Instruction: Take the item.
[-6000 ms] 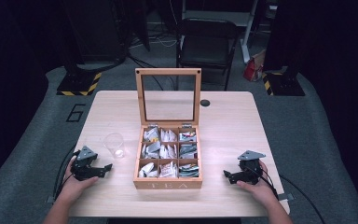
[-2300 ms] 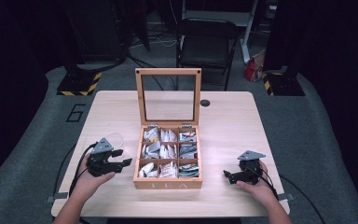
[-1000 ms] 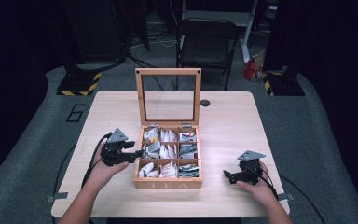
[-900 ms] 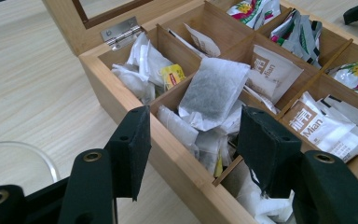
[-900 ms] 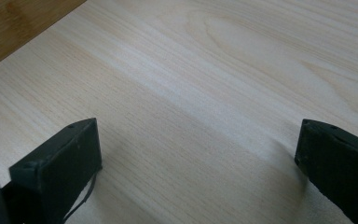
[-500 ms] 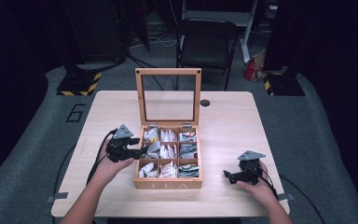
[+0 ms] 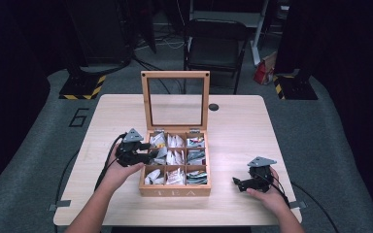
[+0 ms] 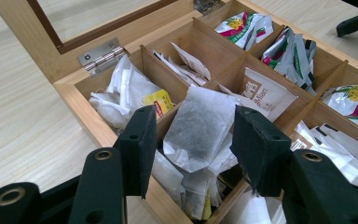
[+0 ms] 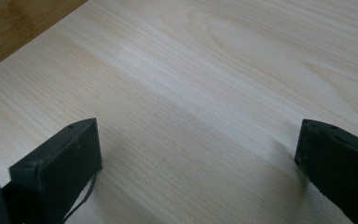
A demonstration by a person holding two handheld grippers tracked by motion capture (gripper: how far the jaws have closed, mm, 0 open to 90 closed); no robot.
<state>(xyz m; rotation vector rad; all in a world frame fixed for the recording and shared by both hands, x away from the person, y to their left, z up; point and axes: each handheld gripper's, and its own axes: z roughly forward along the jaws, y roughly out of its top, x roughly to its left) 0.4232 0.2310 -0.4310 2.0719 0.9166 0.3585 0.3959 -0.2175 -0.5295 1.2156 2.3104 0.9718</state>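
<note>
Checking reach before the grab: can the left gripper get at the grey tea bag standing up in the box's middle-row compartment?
Probably yes. The left gripper has its jaws either side of the grey tea bag, not yet touching, the lid is up, and nothing covers the bag.

On the front wall of my wooden tea box (image 7: 175, 191) I can read "TEA" in pale letters. On the grey floor (image 7: 43, 126) left of the table (image 7: 252, 145) stands a large dark "6". The sachets in the box carry print too — too small and blurred for me to read.
</note>
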